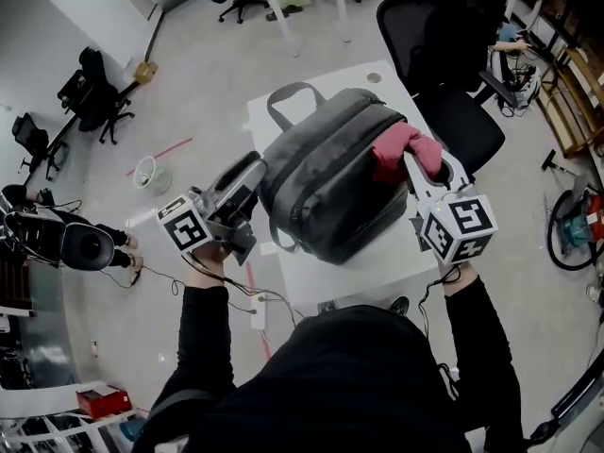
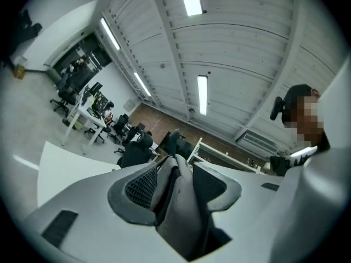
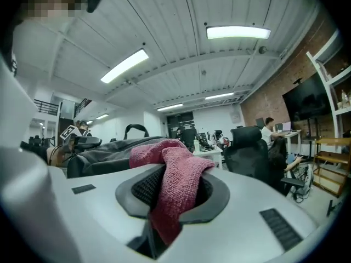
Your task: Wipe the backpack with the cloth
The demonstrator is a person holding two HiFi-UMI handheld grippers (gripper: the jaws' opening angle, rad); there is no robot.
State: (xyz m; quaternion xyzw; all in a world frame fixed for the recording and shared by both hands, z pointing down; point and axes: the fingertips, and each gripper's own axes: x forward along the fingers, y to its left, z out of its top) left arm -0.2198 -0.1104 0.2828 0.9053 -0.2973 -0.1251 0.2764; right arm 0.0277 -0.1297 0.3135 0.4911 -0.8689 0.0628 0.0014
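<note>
Right gripper clamped on pink cloth atop backpack; left gripper pinches backpack fabric.

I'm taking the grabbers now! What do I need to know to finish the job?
Left gripper: grey fabric of the backpack stands between its jaws; whether the pads press it is unclear.
Right gripper: shut on the pink cloth, which lies on the backpack's top.
The backpack lies on the white table.
Done: cloth is at the bag; how much is wiped can't be seen.
Left: rub the cloth across the backpack.
</note>
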